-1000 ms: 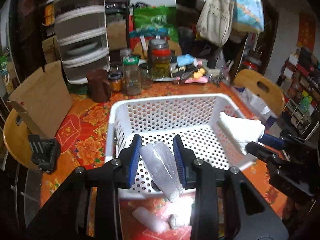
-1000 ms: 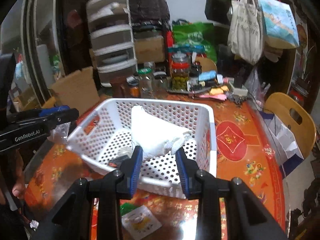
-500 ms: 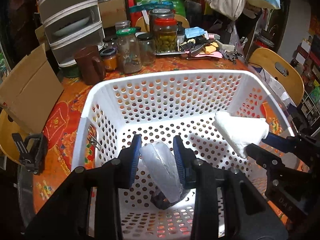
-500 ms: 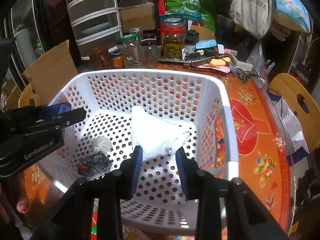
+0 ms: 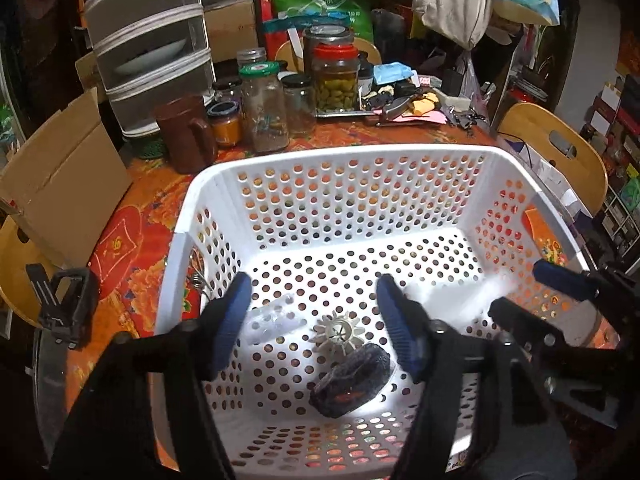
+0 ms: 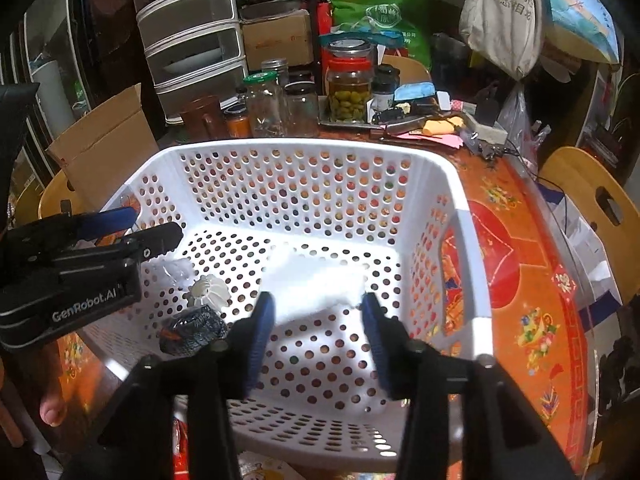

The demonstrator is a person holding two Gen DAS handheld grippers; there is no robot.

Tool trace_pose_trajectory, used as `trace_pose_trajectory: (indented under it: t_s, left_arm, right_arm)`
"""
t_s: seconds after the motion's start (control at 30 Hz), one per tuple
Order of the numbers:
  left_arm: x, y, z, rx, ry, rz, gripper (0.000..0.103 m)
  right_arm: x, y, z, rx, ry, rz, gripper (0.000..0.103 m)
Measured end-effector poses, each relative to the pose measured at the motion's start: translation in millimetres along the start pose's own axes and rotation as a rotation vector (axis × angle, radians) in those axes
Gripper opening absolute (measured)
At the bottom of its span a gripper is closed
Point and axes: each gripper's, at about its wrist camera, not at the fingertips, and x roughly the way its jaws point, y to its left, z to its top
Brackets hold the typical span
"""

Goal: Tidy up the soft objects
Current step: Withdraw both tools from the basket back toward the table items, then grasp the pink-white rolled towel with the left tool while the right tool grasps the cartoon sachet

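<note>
**Both loads just released into the perforated white plastic basket**

Left gripper [image 5: 314, 322], seen along its own blue-padded fingers: jaws just opened and standing well apart, nothing pressed between the pads. Clear crinkled plastic pouch [image 5: 269, 319], a second ago clamped upright between those pads, now lying flat on the basket floor, just inside the left finger and near the basket's left wall. Beside it, a small white ribbed plastic wheel [image 5: 339, 333] and, touching that wheel on its near side, a dark grey fuzzy cloth ring [image 5: 352, 385].

Right gripper [image 6: 318, 330], likewise just opened: jaws apart, pads free. Folded white soft cloth [image 6: 314, 285], half a second ago pinched at its near corner, now resting on the floor of the basket [image 6: 304, 146], its near edge reaching in between the fingertips without visible contact; blurred, so possibly not yet settled.

Both grippers lower over the basket than a second ago, angled down into it.

Meaning for the task, as a judgement: two soft objects delivered and let go at once, so this placing step reads as complete. Likely next: withdrawal upward, clear of the white rim, then a search of the orange patterned tablecloth [image 6: 532, 280] for further soft items. Small risk: a pad snagging the cloth's edge on the way out.
</note>
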Motion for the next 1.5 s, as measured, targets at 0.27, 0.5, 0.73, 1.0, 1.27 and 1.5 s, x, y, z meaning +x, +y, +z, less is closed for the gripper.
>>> trace_pose_trajectory:
  t_s: [0.27, 0.5, 0.73, 1.0, 1.27, 1.5]
  left_arm:
    - [-49.0, 7.3, -8.9, 0.009, -0.1, 0.035, 0.088]
    - [-97.2, 18.6, -32.6, 0.009, -0.152, 0.017, 0.096]
    - [-124.6, 15.8, -72.8, 0.047, -0.145, 0.008, 0.096]
    - [-139.8, 29.5, -137.5, -0.018, -0.135, -0.042, 0.096]
    - [-121.2, 52.2, -181.8, -0.09, -0.097, -0.03, 0.096]
    - [-74.8, 54.1, -190.1, -0.12, -0.022, -0.041, 0.096]
  right_arm:
    - [-24.0, -1.4, -8.4, 0.002, -0.062, -0.014, 0.087]
    - [-46.2, -2.2, -22.0, 0.004, -0.101, -0.017, 0.096]
    - [-67.0, 0.5, -38.2, 0.001, -0.14, -0.025, 0.102]
    - [-97.1, -3.9, -74.6, 0.01, -0.199, -0.013, 0.102]
    - [-95.9, -8.2, -129.9, 0.053, -0.18, 0.033, 0.102]
    - [-59.3, 5.6, -157.4, 0.026, -0.091, 0.079, 0.102]
